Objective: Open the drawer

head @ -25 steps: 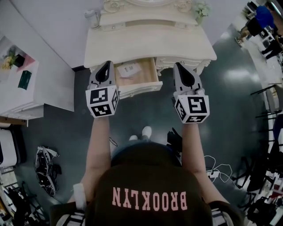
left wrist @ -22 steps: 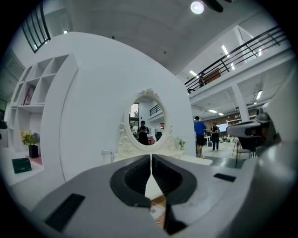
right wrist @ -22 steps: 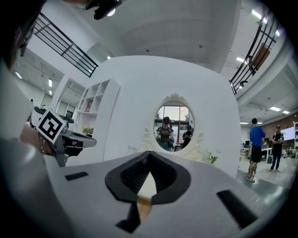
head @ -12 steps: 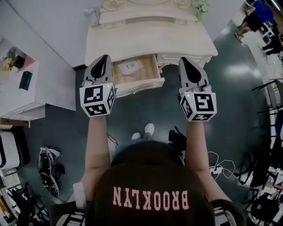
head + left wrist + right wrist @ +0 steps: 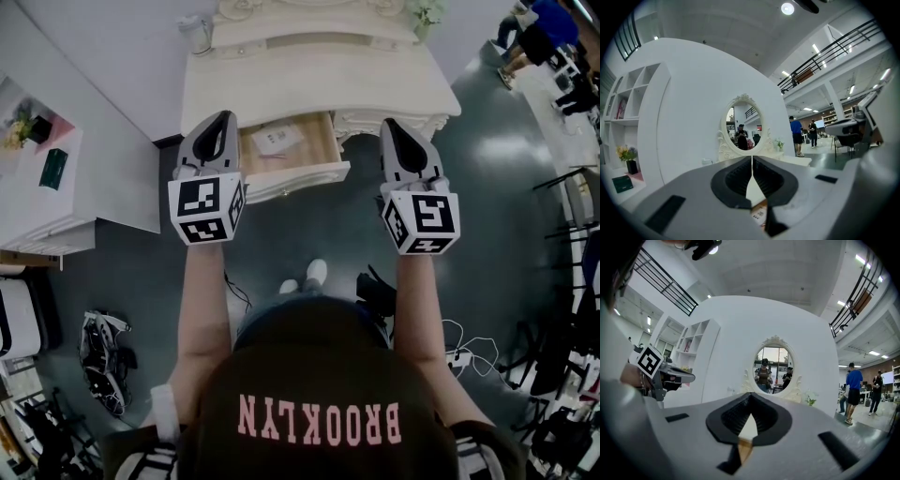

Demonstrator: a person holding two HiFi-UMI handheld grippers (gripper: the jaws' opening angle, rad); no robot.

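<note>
The cream dressing table (image 5: 319, 89) stands against the wall ahead. Its middle drawer (image 5: 291, 173) is pulled out, showing a wooden bottom with a white card (image 5: 275, 141) in it. My left gripper (image 5: 223, 120) hovers beside the drawer's left edge, shut with nothing between its jaws (image 5: 752, 161). My right gripper (image 5: 391, 127) hovers beside the drawer's right edge, also shut and holding nothing (image 5: 750, 397). Neither touches the drawer. Both gripper views look level over the tabletop at the oval mirror (image 5: 743, 131) (image 5: 774, 369).
A white shelf unit (image 5: 56, 187) stands at the left with small items on it. A bag (image 5: 98, 361) lies on the floor at lower left and cables (image 5: 459, 361) at lower right. People (image 5: 544, 37) stand far back right. The person's feet (image 5: 305, 279) are below the drawer.
The left gripper has lifted slightly and drifted left, away from the drawer's side. The right gripper has barely shifted. The drawer stays pulled out as before.
</note>
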